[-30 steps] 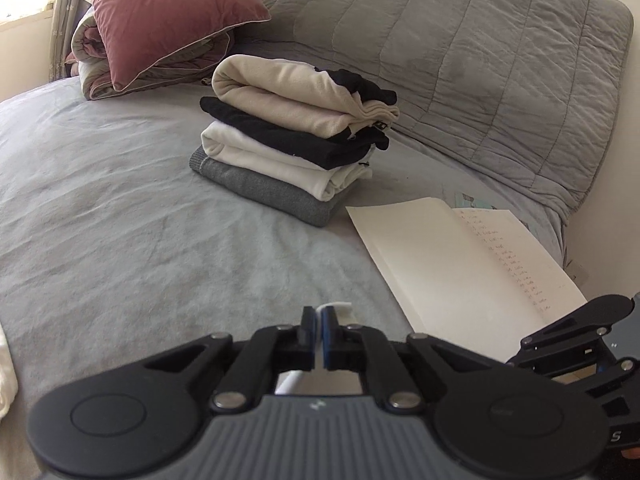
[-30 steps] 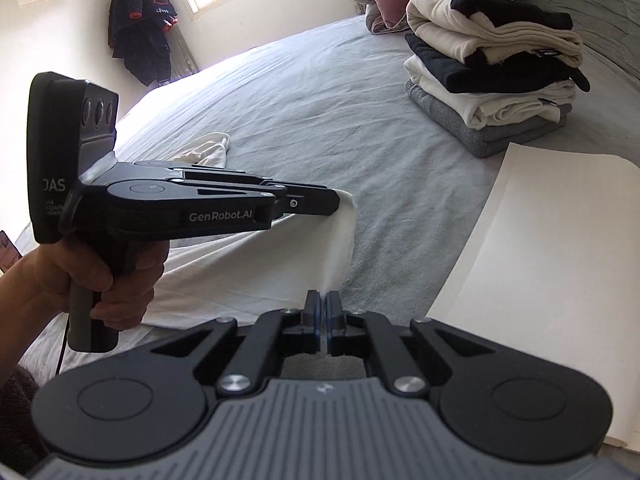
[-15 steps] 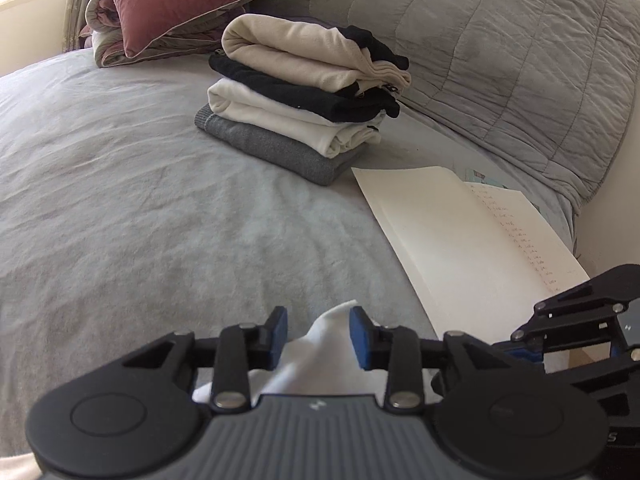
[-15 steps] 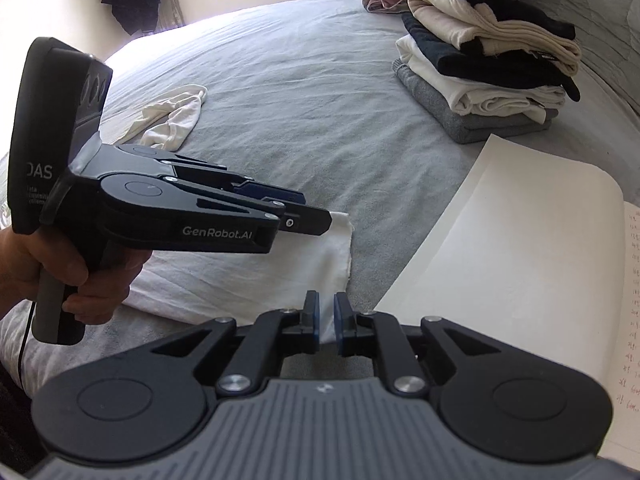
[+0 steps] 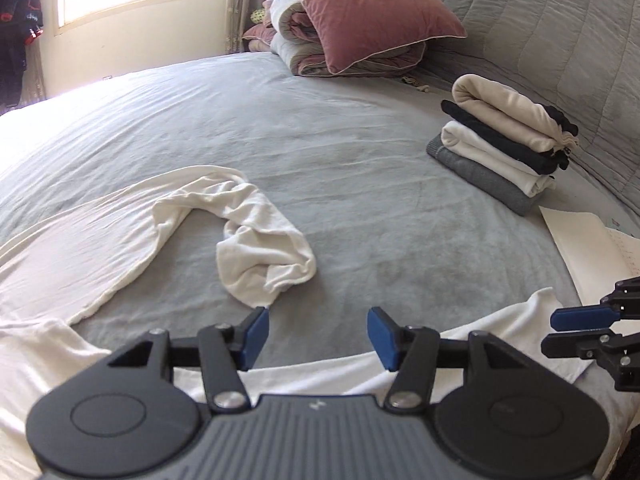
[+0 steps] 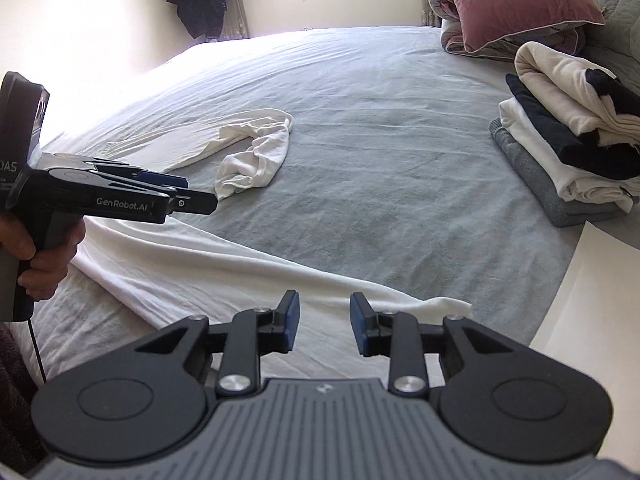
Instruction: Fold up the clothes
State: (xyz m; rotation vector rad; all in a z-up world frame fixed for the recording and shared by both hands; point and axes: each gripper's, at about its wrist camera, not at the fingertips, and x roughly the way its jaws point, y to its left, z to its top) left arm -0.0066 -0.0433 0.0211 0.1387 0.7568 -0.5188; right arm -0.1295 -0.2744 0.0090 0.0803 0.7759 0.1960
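A grey bed (image 5: pixel 340 152) carries a white garment (image 5: pixel 80 264) spread flat along its near edge, one sleeve bunched. The left gripper (image 5: pixel 318 330) and right gripper (image 6: pixel 323 322) hover over its hem, fingers wide, holding nothing. A stack of folded clothes (image 5: pixel 504 140) sits near the headboard.

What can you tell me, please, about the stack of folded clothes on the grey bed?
The stack of folded clothes holds four soft garments: a grey knit one at the bottom, a white one, a black one, and a cream one with black parts rolled loosely on top. It sits tidy but slightly slanted on the grey bedcover, near the quilted grey headboard; contact with it cannot be judged. A sheet of white paper lies close by. Neither gripper touches it.
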